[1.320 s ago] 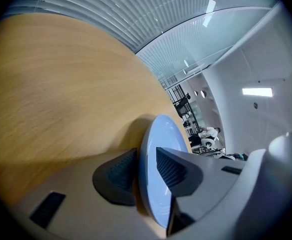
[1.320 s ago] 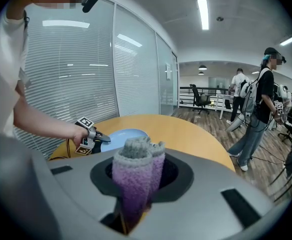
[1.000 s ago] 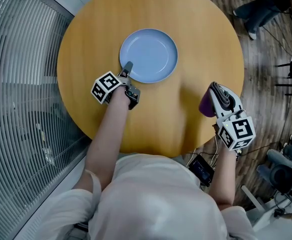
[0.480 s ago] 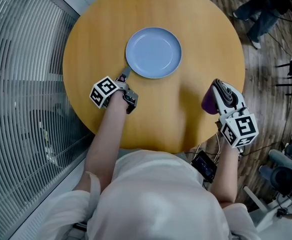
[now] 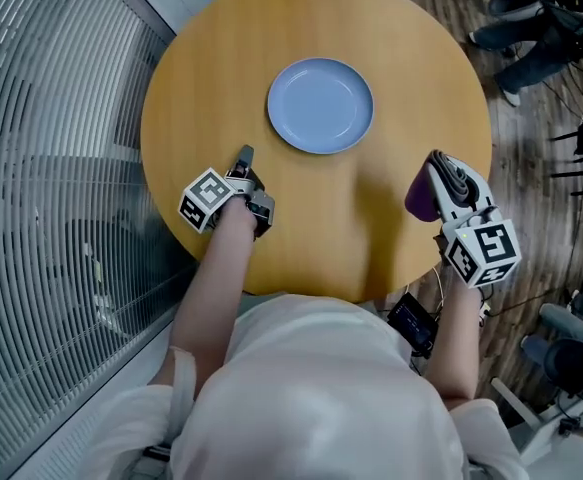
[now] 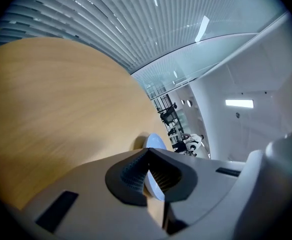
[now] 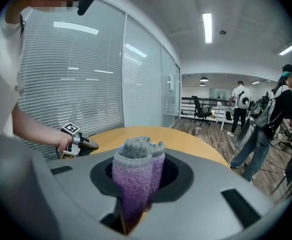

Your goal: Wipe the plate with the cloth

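The round wooden surface point(image 5: 301, 18) carries the blue plate point(image 5: 321, 106) beyond both tools, touched by neither. The left hand-held gripper point(image 5: 245, 156) has just been closing, its jaws now together on nothing; in its own view they hide most of the plate. The right hand-held gripper point(image 5: 440, 171) clamps the rolled purple cloth point(image 7: 135, 174), which is largely covered from above.

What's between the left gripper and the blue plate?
Nothing. Only bare table lies between the left gripper and the plate, as the head view shows.
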The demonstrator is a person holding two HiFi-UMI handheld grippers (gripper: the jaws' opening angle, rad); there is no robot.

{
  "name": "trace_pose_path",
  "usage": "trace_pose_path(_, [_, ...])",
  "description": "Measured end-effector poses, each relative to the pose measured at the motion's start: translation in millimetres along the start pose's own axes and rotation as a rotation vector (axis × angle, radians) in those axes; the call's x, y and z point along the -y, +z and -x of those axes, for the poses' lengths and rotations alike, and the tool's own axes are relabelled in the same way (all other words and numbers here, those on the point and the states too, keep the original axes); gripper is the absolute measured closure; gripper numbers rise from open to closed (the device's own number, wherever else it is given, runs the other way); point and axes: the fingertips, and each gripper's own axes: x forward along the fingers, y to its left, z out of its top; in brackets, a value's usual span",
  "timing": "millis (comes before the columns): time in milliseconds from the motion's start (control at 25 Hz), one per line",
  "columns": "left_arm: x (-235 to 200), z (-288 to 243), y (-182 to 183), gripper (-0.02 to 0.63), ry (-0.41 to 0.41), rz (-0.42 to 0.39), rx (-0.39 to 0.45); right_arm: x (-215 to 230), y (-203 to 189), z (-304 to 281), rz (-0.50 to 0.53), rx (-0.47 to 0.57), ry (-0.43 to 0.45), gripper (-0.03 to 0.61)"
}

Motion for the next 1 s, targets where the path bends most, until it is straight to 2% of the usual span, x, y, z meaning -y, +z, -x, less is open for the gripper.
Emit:
trace_pose_path(120, [16, 11, 2, 0.6, -0.09, -0.085, -0.019, -10, 4, 4, 0.011, 0.02, 0.003, 0.489])
trace_pose_path(360, [69, 37, -1, 0.601, -0.277, -0.423, -0.078, -30, 12, 6, 0.008, 0.054, 0.007, 0.489])
trace_pose_path(480, [94, 52, -1, 0.601, -0.341, -0.555, -0.096, -40, 24, 1, 0.016, 0.068, 0.014, 0.489])
trace_pose_path(600, [107, 66, 2, 0.601, -0.375, -0.644, -0.082, -52, 34, 2, 0.025, 0.086, 0.012, 0.489])
trace_pose_path(760, [111, 84, 13, 0.601, -0.362, -0.74, -0.007, -70, 49, 10, 0.048, 0.117, 0.006, 0.489])
trace_pose_path(880, [119, 103, 8, 0.601, -0.372, -0.807, 0.026, -78, 52, 24, 0.055, 0.139, -0.009, 0.489])
trace_pose_path(1000, [136, 123, 0, 0.601, -0.399, -0.897, 0.052, -84, 60, 44, 0.058, 0.205, -0.041, 0.489])
